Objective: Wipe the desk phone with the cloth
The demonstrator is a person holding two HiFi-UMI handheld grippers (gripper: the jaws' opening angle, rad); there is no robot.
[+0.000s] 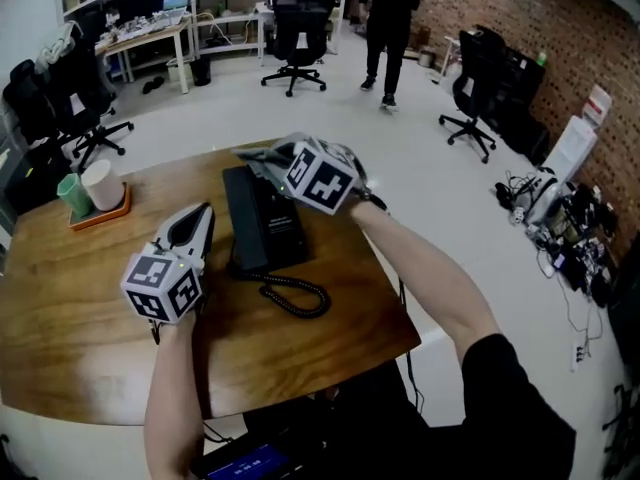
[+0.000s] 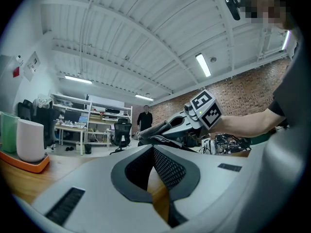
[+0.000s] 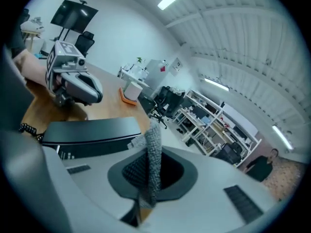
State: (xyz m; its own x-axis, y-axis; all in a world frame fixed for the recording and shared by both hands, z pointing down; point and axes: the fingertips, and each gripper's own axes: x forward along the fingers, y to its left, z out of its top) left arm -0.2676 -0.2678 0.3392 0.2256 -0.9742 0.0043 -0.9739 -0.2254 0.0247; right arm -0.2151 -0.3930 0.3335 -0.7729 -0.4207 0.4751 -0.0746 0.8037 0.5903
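A black desk phone [image 1: 262, 218] lies mid-table, its coiled cord [image 1: 290, 293] looping toward me. My right gripper [image 1: 278, 160] hovers at the phone's far end, shut on a grey cloth [image 1: 262, 154] that drapes over that end. In the right gripper view the cloth [image 3: 153, 164] hangs pinched between the jaws, with the phone [image 3: 92, 130] just beyond and to the left. My left gripper [image 1: 206, 210] rests on the wood left of the phone, jaws shut on nothing. From the left gripper view, the right gripper [image 2: 160, 130] and cloth [image 2: 163, 140] lie straight ahead.
An orange tray [image 1: 100, 216] with a green and a white cup [image 1: 102, 184] stands at the table's far left. The table's right edge [image 1: 385, 268] drops to the floor. Office chairs [image 1: 298, 28] and a standing person [image 1: 388, 18] are far behind.
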